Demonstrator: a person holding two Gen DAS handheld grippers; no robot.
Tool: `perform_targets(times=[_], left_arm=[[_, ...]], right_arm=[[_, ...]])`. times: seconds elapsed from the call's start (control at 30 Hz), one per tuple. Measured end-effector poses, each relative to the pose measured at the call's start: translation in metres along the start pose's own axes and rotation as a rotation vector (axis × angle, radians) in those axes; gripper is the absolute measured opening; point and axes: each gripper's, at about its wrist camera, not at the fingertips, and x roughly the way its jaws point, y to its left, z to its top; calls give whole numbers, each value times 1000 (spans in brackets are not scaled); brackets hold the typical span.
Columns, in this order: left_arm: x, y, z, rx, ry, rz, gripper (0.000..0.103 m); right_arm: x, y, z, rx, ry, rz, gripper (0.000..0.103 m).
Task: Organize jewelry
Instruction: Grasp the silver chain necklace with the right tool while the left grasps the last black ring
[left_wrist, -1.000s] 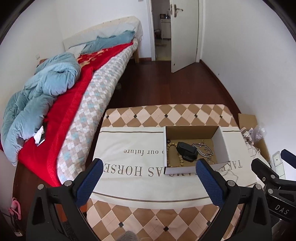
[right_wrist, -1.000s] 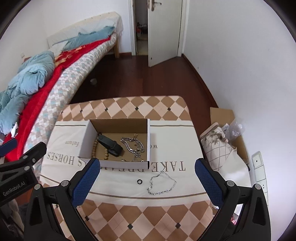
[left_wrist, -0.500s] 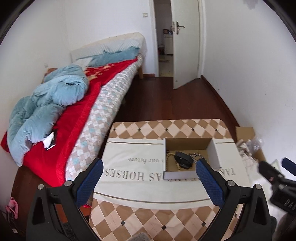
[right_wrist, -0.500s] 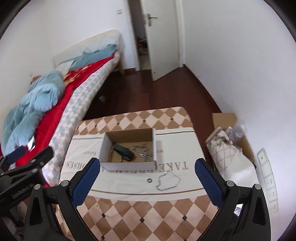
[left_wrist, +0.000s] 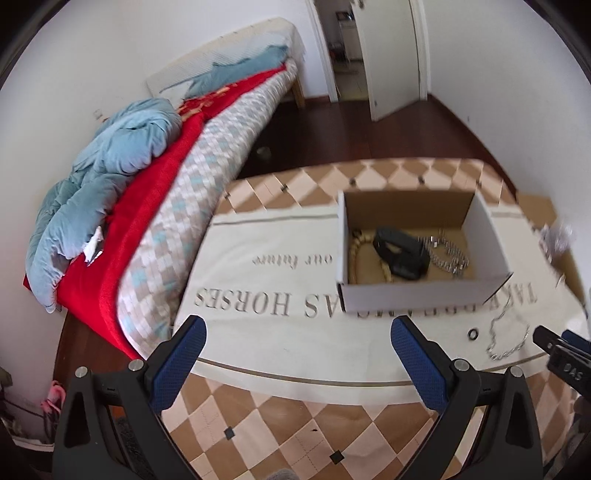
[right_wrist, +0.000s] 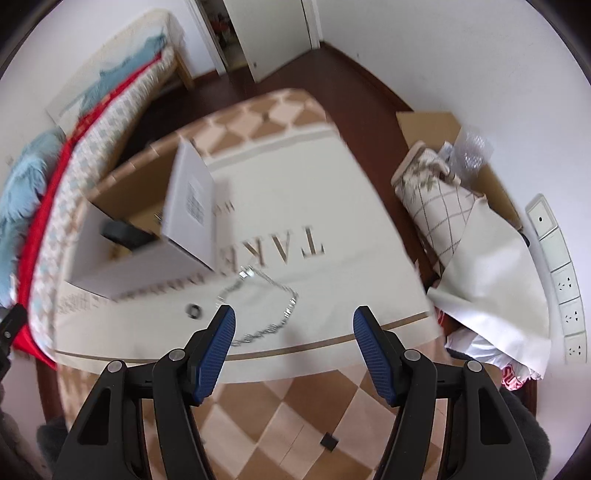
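Note:
An open white cardboard box (left_wrist: 413, 293) stands on the cream cloth of the table; it also shows in the right wrist view (right_wrist: 147, 262). Inside lie a bead bracelet (left_wrist: 356, 251), a black band (left_wrist: 400, 253) and a silver chain (left_wrist: 448, 254). A loose silver chain (right_wrist: 266, 306) and a small dark ring (right_wrist: 194, 310) lie on the cloth in front of the box; both also show in the left wrist view, chain (left_wrist: 504, 332), ring (left_wrist: 473, 334). My right gripper (right_wrist: 293, 349) is open and empty, just short of the loose chain. My left gripper (left_wrist: 295, 362) is open and empty over the cloth.
A bed (left_wrist: 155, 173) with a red blanket and blue duvet runs along the table's left side. A rolled cloth and bags (right_wrist: 461, 221) sit on the floor to the right, below a wall socket strip (right_wrist: 557, 273). An open door (left_wrist: 391, 55) is at the back.
Both grippers have dropped and moved in toward the table. The right gripper has swung right and down to the loose chain, with its jaws narrower than before. The view is blurred by motion.

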Motion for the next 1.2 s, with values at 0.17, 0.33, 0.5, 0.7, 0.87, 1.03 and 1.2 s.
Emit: perform_targets(times=[0.17,0.33,0.5,0.7,0.87,1.03,1.2], left_arm=[[20,-18,-3,36,43,-5,102],[27,-30,-2,59,57,-27,102],[38,-49,-6,77,117,-124,102],[53,-99,-13,135,189,-266,100],[62,-140,-17,211,213,-302,91],[62,-162,-16,240,211,-318,88],[61,-173,-16,262,204,-325,77]], right_arm=[[28,21,-8,-68,18,-44,66],[23,39,-18,-172,-28,-107,13],[10,13,-20,-122,-25,-107,5],[-3,-20,-14,-12,-14,-88,5],[-5,-20,-18,11,-9,-72,3],[6,-31,-17,35,-4,-65,3],[14,-39,-12,40,1,-61,3]])
